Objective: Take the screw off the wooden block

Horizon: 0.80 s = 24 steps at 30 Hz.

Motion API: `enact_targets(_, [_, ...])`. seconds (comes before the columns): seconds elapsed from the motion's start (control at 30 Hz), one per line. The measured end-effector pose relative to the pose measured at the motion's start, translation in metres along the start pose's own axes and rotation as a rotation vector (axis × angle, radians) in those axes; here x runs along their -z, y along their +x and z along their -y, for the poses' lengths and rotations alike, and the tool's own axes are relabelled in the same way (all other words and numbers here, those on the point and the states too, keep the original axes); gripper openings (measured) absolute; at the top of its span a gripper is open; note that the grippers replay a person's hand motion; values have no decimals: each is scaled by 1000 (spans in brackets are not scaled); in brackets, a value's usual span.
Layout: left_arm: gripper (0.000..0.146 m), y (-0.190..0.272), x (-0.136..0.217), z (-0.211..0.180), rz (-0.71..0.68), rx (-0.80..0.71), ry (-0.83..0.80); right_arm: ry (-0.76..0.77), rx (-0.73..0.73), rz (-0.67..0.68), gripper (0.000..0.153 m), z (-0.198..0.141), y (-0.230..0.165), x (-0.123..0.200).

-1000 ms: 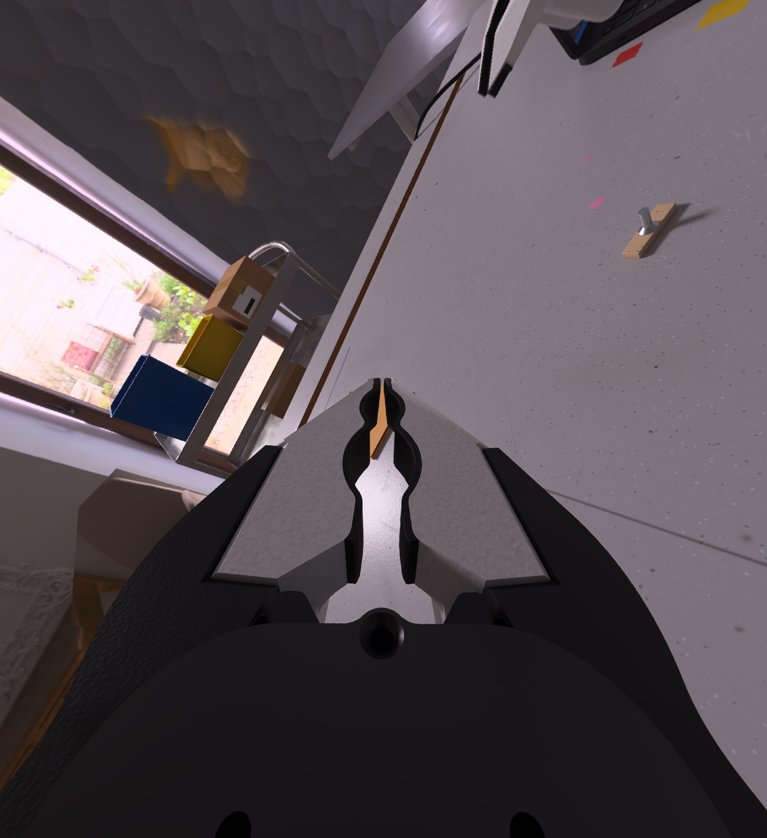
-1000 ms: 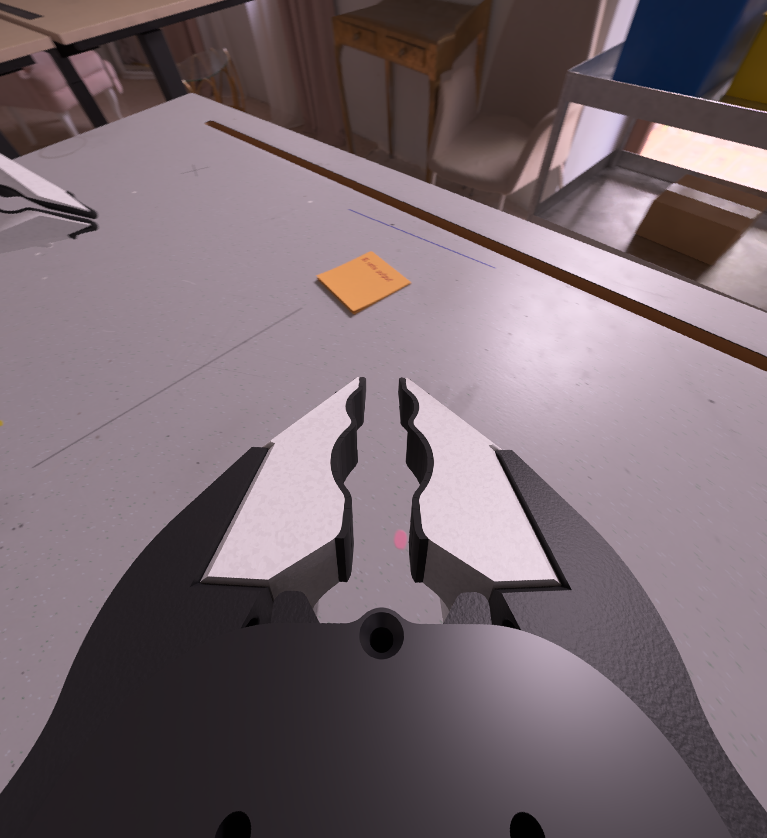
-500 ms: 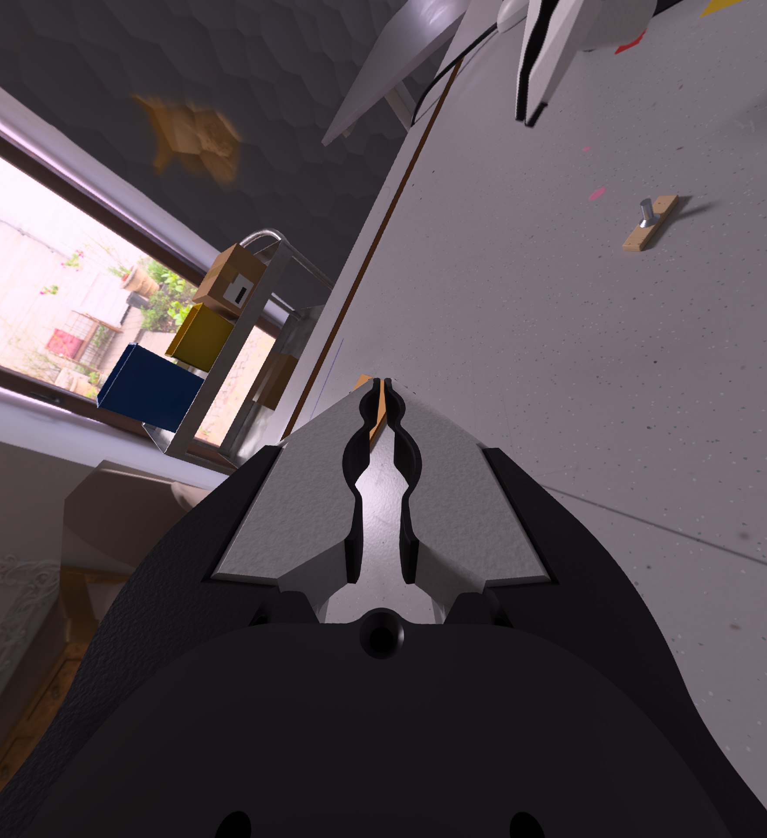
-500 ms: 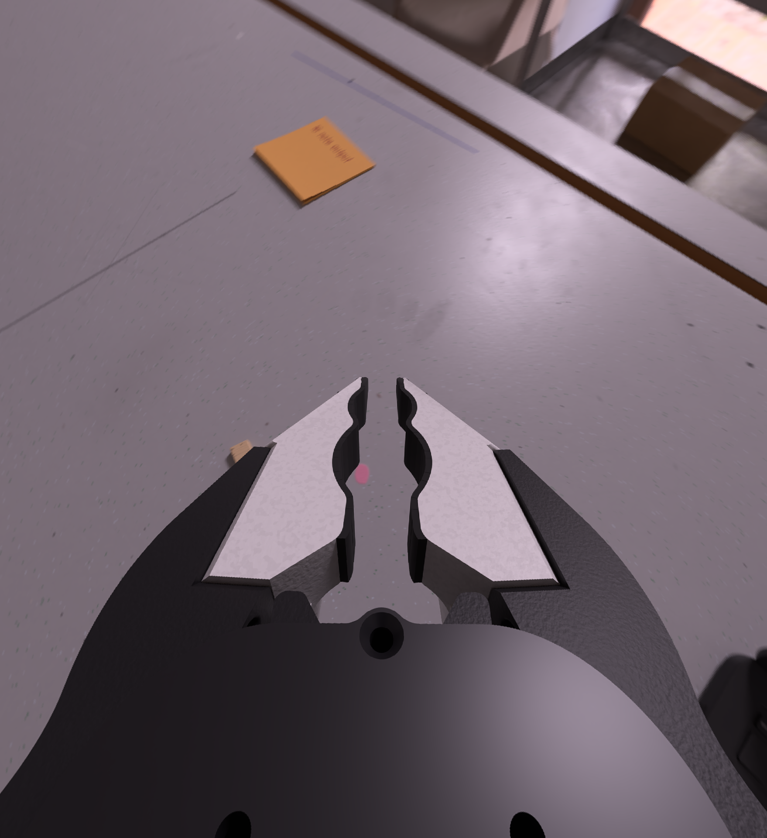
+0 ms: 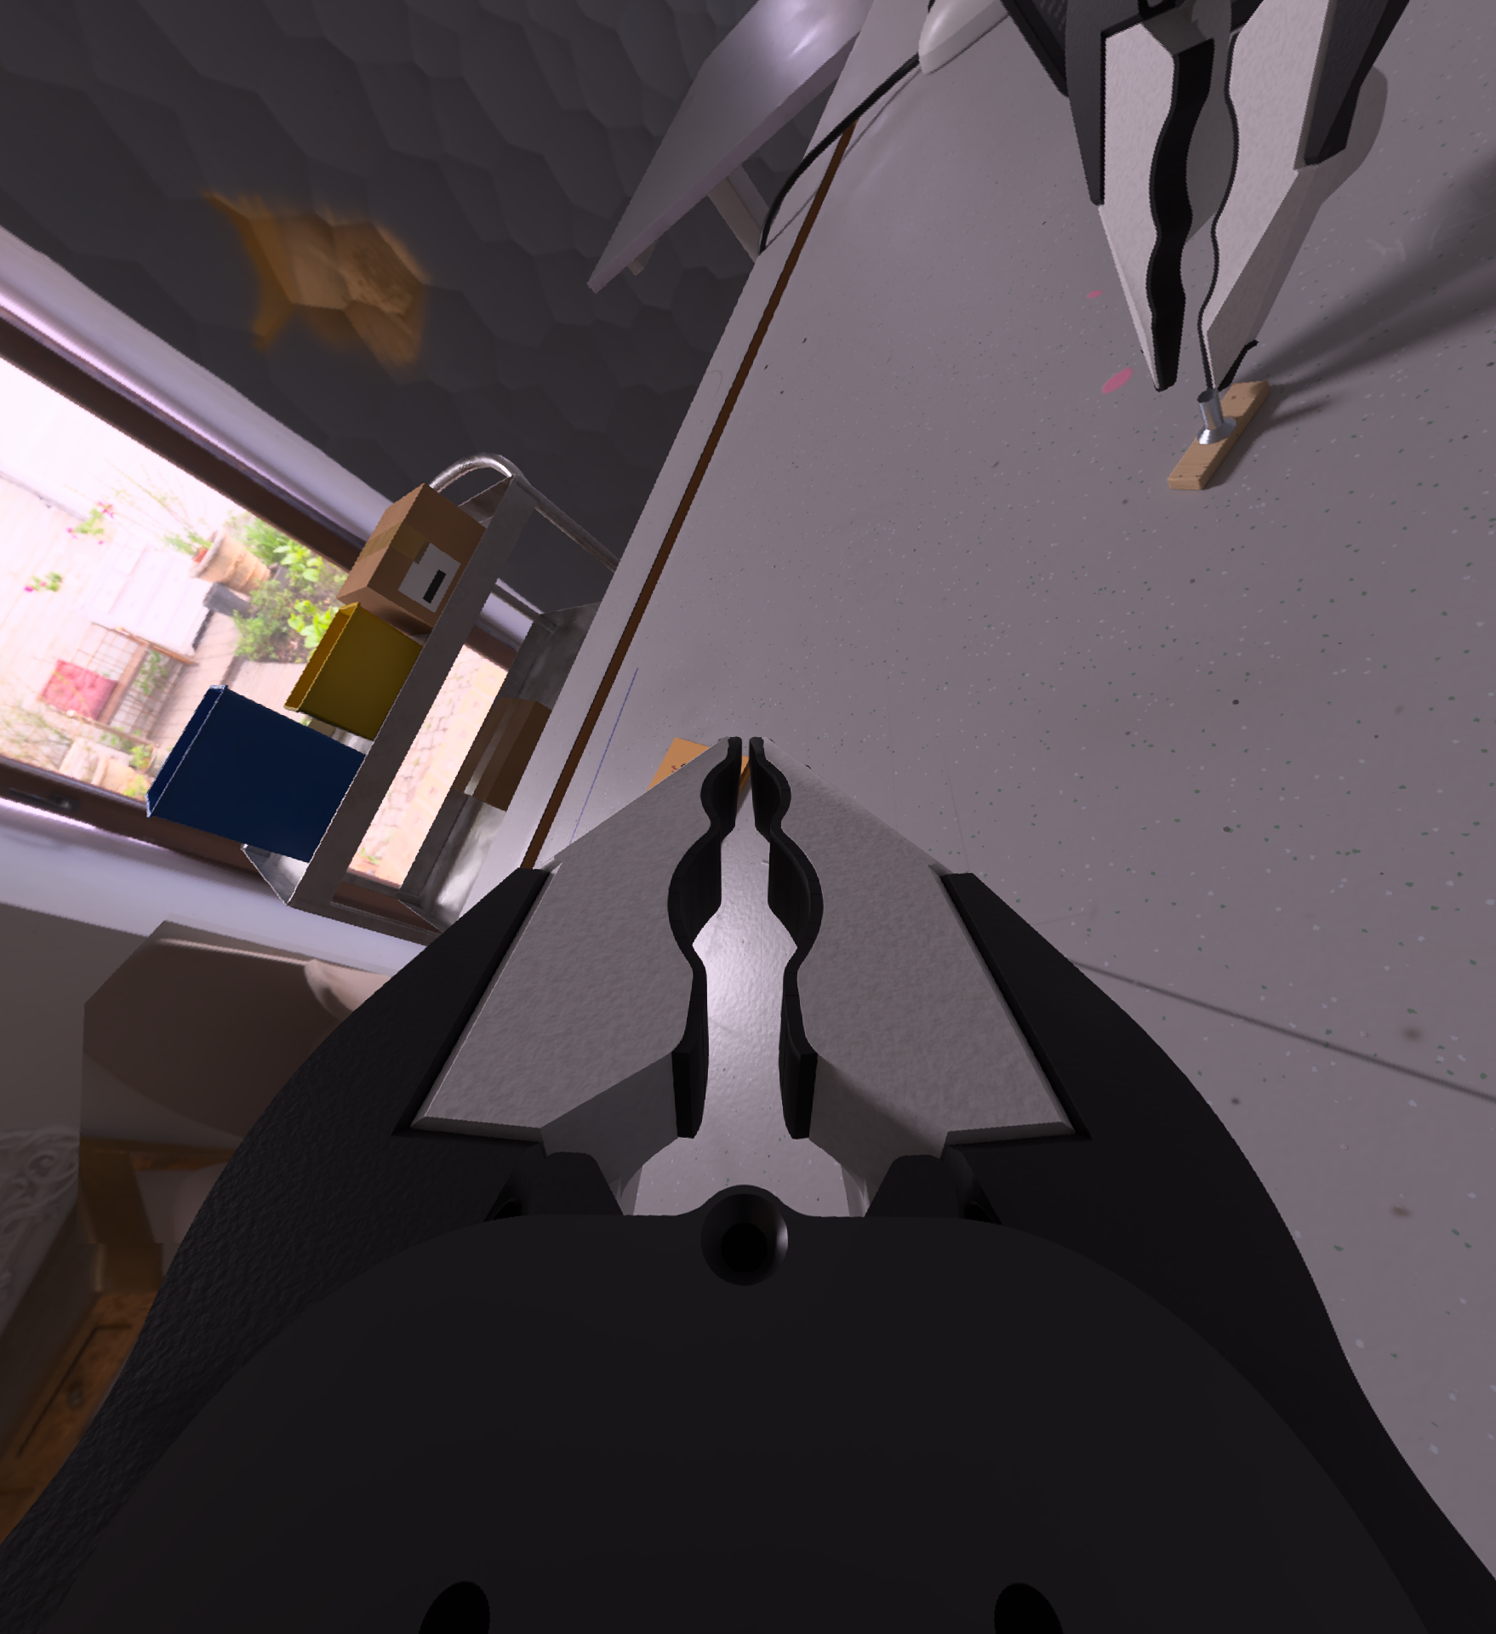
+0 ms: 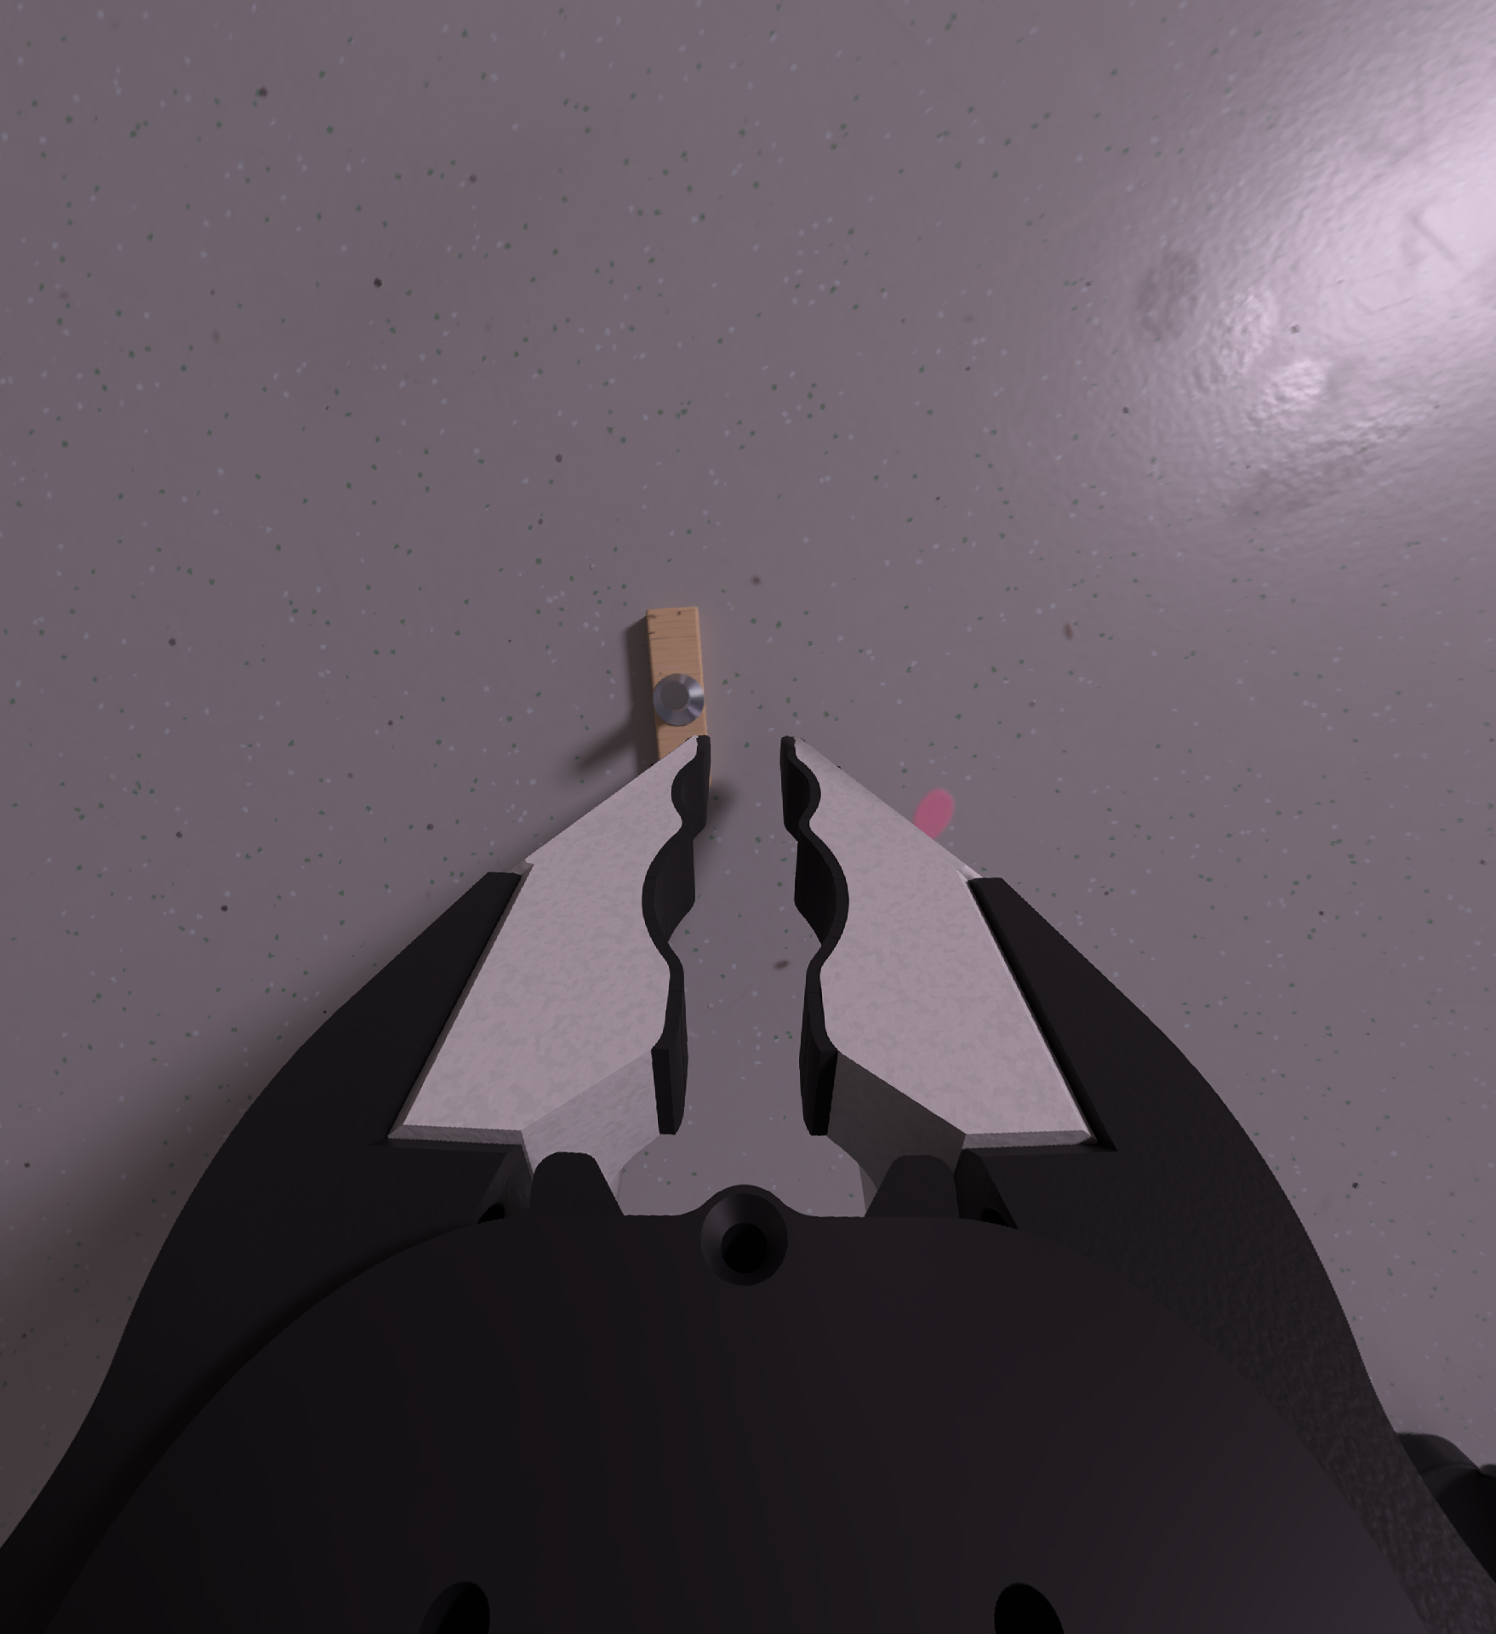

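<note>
on the grey desk [image 6: 373,354], just beyond the parted tips of the right hand-held gripper [image 6: 744,752], a small, likely light, hard, slick metal screw [image 6: 678,698] stands in the thin wooden block [image 6: 672,672], best pinched across its head.

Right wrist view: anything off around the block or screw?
Nothing damaged or spilled. The screw stands upright in the wooden block. The open right gripper sits off to one side of the screw, not yet around it.

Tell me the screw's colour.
Silver-grey metal; the screw shows best in the right wrist view, standing on the tan block.
</note>
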<state>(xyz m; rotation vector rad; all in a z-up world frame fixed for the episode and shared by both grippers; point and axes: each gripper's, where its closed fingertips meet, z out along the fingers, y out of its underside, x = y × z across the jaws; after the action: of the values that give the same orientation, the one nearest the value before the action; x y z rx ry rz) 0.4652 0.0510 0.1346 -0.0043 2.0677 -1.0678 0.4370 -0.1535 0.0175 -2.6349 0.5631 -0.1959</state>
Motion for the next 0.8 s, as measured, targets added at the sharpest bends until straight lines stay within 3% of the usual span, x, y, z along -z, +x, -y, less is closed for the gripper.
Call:
enact_targets(0.3, [1,5,-3,1,-15,-13,-3,-1,8,54,7,-2,-7,-4])
enact_targets(0.8, [2,11,-5,1,-39,-19,-3,9,66,82,6,9,-19,-3])
